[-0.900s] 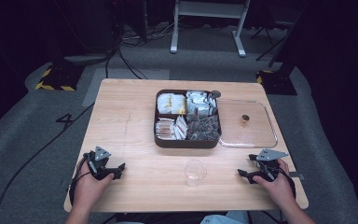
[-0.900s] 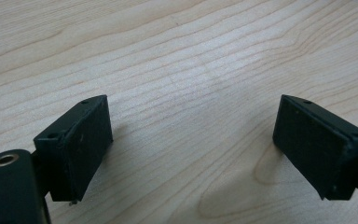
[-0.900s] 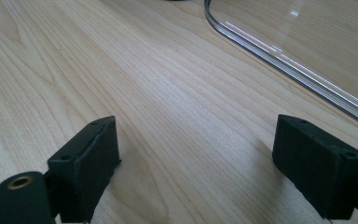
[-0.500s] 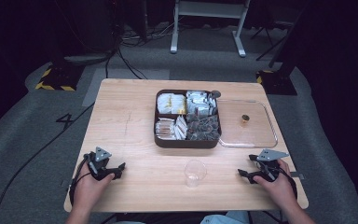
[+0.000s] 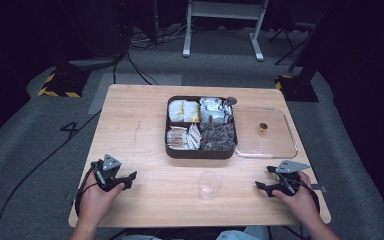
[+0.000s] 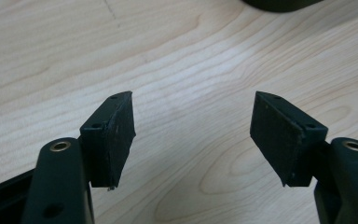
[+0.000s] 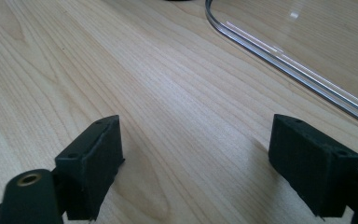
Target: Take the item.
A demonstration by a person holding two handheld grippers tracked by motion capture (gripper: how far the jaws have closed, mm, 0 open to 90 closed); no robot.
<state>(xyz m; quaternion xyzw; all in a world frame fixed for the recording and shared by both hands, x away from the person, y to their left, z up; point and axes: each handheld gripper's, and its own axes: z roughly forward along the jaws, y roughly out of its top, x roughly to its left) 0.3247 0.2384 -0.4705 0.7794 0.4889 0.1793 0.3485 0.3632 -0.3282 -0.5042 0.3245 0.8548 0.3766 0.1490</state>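
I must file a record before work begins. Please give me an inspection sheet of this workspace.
Surface: wooden table, bare between the things.
Job's things: clear plastic cup upright near the front edge; dark compartment tray with packets in four sections; clear lid flat beside the tray, a small brown knob on it.
Clutter: nothing seen.
Grippers: left gripper and right gripper both open, nothing between the jaws, low over the table.
Cables: one trails from the left gripper off the table; more lie on the floor behind.
Surroundings: grey carpet, white stand legs, dark room.
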